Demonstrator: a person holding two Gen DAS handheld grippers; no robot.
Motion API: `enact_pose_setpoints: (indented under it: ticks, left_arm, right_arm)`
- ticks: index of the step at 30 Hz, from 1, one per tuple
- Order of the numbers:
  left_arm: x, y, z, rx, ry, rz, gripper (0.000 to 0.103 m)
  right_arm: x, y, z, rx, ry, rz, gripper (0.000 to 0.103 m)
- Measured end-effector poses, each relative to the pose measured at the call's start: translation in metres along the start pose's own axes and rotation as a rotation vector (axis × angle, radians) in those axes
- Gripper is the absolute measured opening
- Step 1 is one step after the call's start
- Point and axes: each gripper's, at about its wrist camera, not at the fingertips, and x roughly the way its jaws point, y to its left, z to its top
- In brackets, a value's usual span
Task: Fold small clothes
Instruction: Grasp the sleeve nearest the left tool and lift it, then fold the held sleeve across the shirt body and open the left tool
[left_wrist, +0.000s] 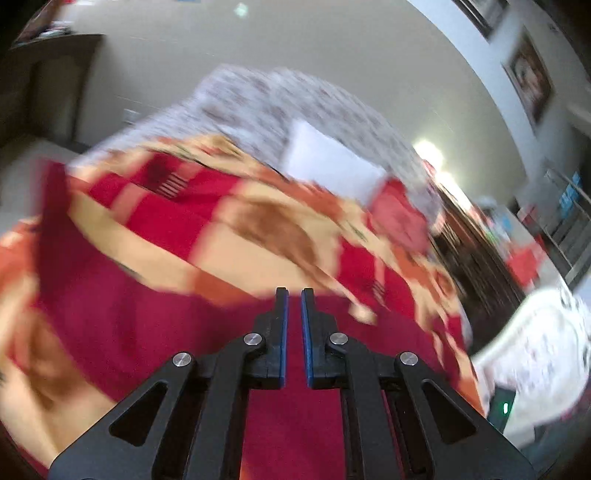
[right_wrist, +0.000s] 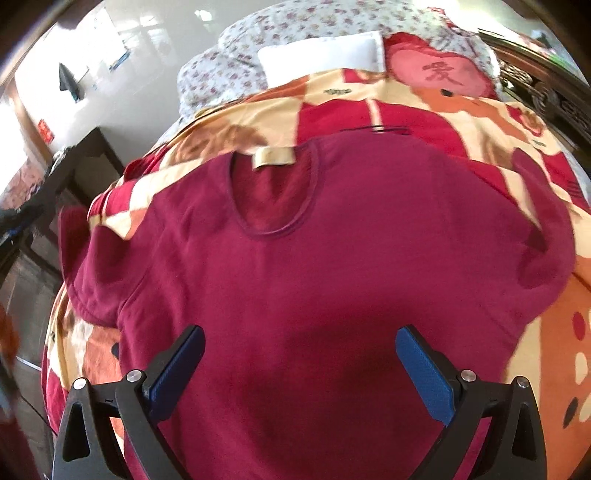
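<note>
one maroon shirt (right_wrist: 332, 266) lies flat under wide-spread right gripper (right_wrist: 300, 354); left gripper (left_wrist: 294, 295) nearly closed, empty

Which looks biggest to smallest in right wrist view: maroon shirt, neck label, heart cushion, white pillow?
1. maroon shirt
2. white pillow and heart cushion: alike, both partly hidden, unranked
3. neck label
Shirt lies nearest the camera.

the left wrist view was motion-blurred, smearing the bedspread (left_wrist: 258, 221). the maroon shirt (right_wrist: 314, 295) ran off the right view's bottom edge, hem unseen.
</note>
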Motion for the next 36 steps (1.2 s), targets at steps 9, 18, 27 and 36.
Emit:
enact_pose_setpoints:
  ticks: [9,18,27,36]
  left_arm:
    - [0.014,0.034,-0.004,-0.063,0.061,0.180,0.010]
    - [-0.036,0.205,0.018,-0.408,-0.069,0.417,0.066]
    - [0.014,0.286,0.024,-0.609,-0.003,0.342,0.066]
    - [-0.012,0.211,0.042,-0.331,-0.136,0.379,0.006]
  right_arm:
    - [-0.001,-0.029,-0.005,0.058,0.020,0.000,0.102]
    - [0.034,0.000,-0.010,0.036,0.101,0.046,0.102]
    - [0.047,0.019,-0.007,-0.025,0.127,0.036,0.102]
    - [0.042,0.011,-0.003,-0.013,0.113,0.043,0.102]
